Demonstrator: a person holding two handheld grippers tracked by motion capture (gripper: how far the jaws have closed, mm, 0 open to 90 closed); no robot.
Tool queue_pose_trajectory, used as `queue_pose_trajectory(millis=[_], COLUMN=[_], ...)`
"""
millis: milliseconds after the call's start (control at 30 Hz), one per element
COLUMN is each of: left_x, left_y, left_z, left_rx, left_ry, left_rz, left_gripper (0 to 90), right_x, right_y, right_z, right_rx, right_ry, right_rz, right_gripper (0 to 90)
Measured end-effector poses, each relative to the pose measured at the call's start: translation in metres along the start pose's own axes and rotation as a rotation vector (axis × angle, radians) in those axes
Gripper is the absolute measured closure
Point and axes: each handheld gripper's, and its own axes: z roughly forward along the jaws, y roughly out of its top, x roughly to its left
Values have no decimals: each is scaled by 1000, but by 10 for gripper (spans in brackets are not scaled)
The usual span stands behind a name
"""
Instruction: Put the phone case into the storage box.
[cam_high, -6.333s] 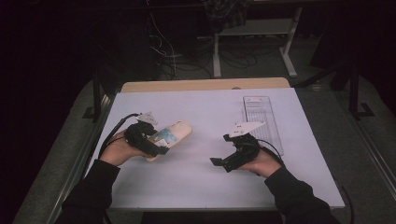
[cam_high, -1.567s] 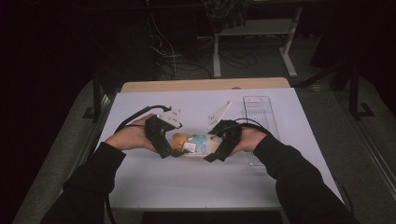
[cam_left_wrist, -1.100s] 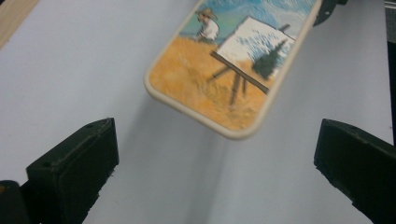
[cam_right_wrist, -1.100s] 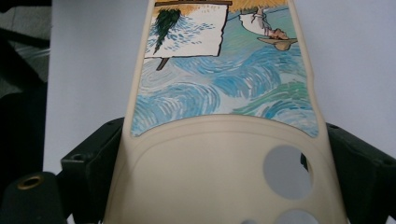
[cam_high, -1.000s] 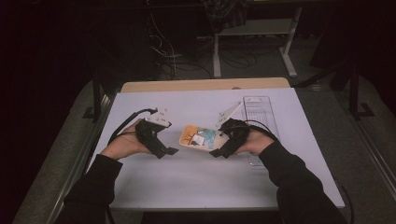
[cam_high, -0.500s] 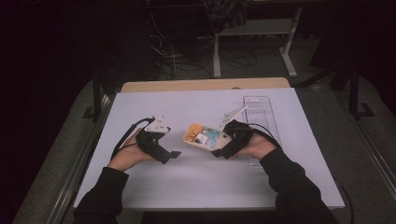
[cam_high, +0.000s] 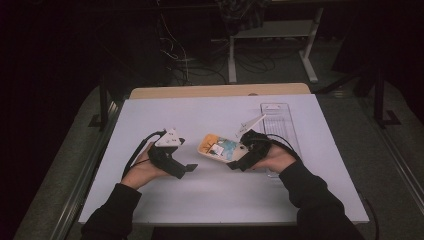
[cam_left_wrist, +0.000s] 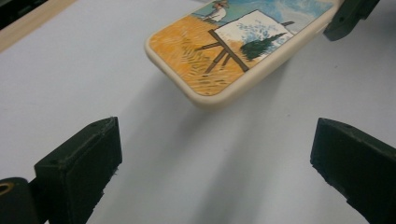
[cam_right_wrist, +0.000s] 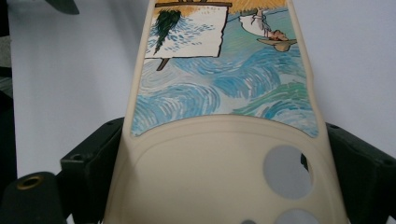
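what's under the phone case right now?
Bare white table and the case's shadow; the phone case hangs clear of it, clamped by the right hand-held gripper. The surface under the clamped end is covered.

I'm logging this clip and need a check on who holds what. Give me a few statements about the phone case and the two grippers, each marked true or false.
1. The right gripper grips the phone case. True.
2. The left gripper is shut on the case. False: it is open, the case beyond its jaws.
3. The case lies flat on the table. False: it is held above it, with a shadow beneath.
4. The case shows a painted easel. True.
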Motion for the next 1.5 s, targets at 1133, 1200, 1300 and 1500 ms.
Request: queue_pose_trajectory(millis=[1133,1200,1300,1500], left_x=[-29,-31,-33,-36], left_y=[6,7,7,8], left_z=[13,14,15,16], left_rx=[-8,2,4,10], left_ry=[198,208,222,250], left_rz=[318,337,365,416], left_gripper=[11,11,11,11], right_x=[0,0,1,2], right_y=[0,0,0,0], right_z=[0,0,0,-1], right_rx=[-6,-7,-9,-10], right_ry=[-5,-7,-5,-3], right_rz=[-4,-5,5,19], right_gripper=[90,90,90,90])
